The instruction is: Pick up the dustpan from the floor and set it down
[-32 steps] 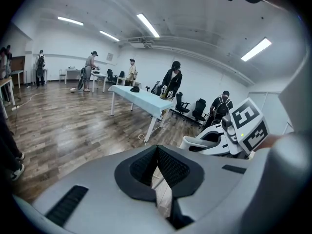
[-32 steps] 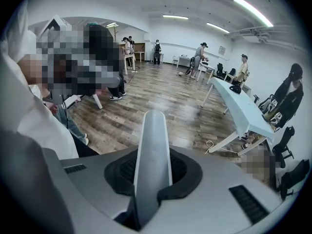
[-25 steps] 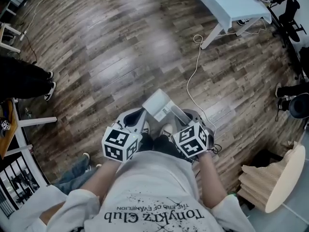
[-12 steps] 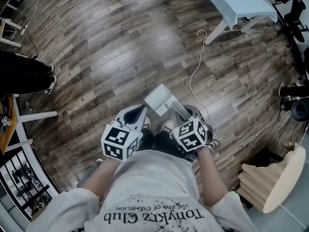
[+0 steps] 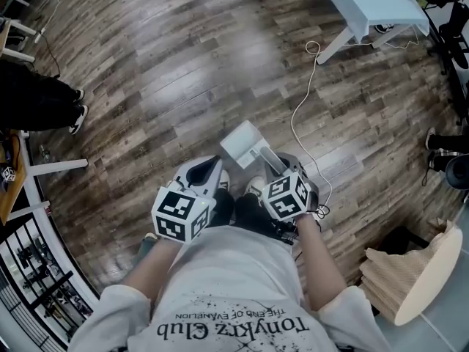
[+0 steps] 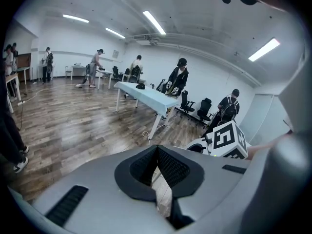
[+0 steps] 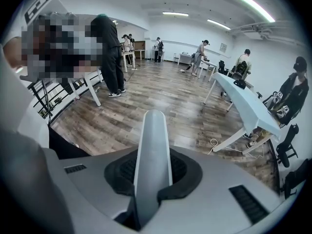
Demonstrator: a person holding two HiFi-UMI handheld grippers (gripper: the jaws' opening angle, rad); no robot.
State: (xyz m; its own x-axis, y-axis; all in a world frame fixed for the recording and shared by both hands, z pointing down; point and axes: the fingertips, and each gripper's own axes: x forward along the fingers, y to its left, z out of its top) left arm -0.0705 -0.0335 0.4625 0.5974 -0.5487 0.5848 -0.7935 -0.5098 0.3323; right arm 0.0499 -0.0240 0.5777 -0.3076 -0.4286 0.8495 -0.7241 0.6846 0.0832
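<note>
The light grey dustpan (image 5: 241, 143) hangs low over the wooden floor just in front of my feet, its pan pointing away from me. My right gripper (image 5: 275, 170) is shut on its long handle (image 7: 151, 145), which rises straight up between the pads in the right gripper view. My left gripper (image 5: 208, 171) sits beside it to the left, level with it, holding nothing. In the left gripper view its pads (image 6: 168, 165) meet at the tip, and the right gripper's marker cube (image 6: 228, 139) shows to the right.
A white cable (image 5: 303, 116) snakes across the floor from the pale blue table (image 5: 366, 2) at the far right. A person in black (image 5: 37, 97) stands at the left by a white frame (image 5: 53, 170). Stacked wood panels (image 5: 410, 270) lie at the right.
My right gripper has sunk a little with the dustpan in it. The left gripper has stayed where it was. Jeans-clad legs at the lower left have left the view.
</note>
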